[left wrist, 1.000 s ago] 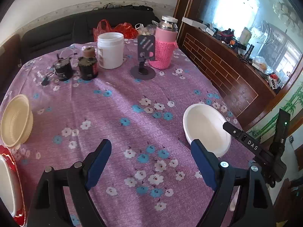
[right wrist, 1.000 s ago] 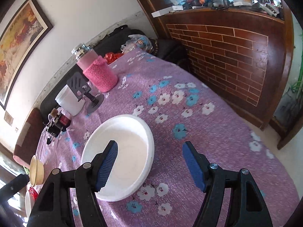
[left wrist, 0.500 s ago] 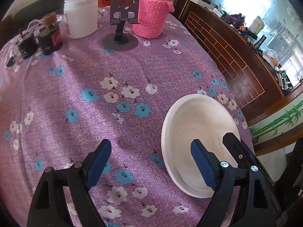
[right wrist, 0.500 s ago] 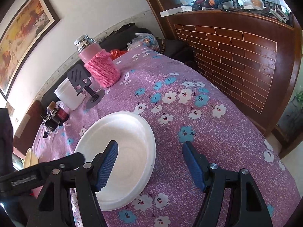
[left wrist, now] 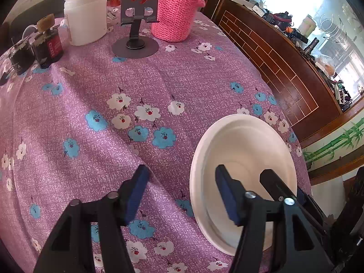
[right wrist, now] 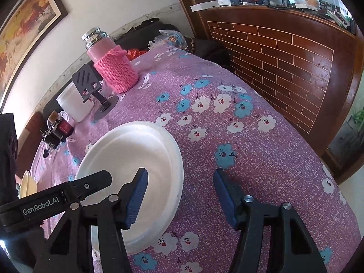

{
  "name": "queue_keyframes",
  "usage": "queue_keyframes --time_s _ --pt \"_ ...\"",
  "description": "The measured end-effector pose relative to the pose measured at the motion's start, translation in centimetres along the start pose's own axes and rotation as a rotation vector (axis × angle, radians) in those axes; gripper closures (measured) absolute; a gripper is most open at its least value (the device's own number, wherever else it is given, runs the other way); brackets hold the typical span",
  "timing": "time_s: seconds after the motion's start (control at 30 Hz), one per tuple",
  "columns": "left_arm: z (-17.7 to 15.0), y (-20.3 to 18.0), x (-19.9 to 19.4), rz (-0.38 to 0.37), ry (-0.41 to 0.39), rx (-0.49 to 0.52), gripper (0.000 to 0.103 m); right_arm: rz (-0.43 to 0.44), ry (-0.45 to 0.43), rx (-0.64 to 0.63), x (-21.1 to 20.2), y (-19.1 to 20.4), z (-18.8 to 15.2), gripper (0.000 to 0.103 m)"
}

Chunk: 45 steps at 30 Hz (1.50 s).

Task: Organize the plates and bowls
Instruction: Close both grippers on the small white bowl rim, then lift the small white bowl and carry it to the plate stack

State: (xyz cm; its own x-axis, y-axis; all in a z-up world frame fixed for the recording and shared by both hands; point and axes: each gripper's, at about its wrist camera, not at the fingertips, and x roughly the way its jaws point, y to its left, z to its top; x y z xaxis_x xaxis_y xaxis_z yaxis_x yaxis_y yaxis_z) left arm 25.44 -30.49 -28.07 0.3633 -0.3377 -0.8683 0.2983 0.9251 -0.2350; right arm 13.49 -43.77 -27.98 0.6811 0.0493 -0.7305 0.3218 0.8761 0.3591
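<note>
A shallow white foam plate (left wrist: 245, 150) lies near the right edge of the table's purple flowered cloth (left wrist: 95, 95). The left gripper (left wrist: 180, 190) and right gripper (right wrist: 179, 193) straddle opposite rims, jaws closing, pads not yet pressing. Bare cloth stretches far-left to a pink knit-sleeved flask (left wrist: 176, 13).

Left gripper (left wrist: 182, 184): angled downward, jaws closing, pads apparently not yet pressing.
Right gripper (right wrist: 180, 187): angled downward, jaws closing.
</note>
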Motion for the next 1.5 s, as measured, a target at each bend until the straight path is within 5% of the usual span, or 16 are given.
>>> queue_keyframes --time_s 0.17,0.3,0.43,0.8,1.13,1.5 --pt "-0.2 -0.4 0.3 -0.017 0.008 0.042 0.082 0.000 -0.003 -0.011 0.1 0.3 -0.1 0.046" --pt "-0.5 -0.8 0.3 -0.028 0.004 0.050 0.082 0.017 0.008 -0.019 0.4 0.4 -0.2 0.074" --pt "-0.8 -1.0 0.0 -0.043 0.007 0.053 0.082 0.030 0.004 -0.029 0.3 0.6 -0.4 0.088" --pt "-2.5 2.0 -3.8 -0.060 -0.049 -0.016 0.082 0.048 -0.105 -0.206 -2.3 5.1 -1.7 0.089" --pt "-5.5 8.2 -11.3 -0.061 -0.179 -0.097 0.082 0.191 -0.047 -0.278 -4.3 11.6 -3.3 0.089" --pt "-10.3 17.6 -20.9 -0.042 -0.362 -0.266 0.082 0.309 -0.039 -0.443 -7.7 22.9 -6.5 0.088"
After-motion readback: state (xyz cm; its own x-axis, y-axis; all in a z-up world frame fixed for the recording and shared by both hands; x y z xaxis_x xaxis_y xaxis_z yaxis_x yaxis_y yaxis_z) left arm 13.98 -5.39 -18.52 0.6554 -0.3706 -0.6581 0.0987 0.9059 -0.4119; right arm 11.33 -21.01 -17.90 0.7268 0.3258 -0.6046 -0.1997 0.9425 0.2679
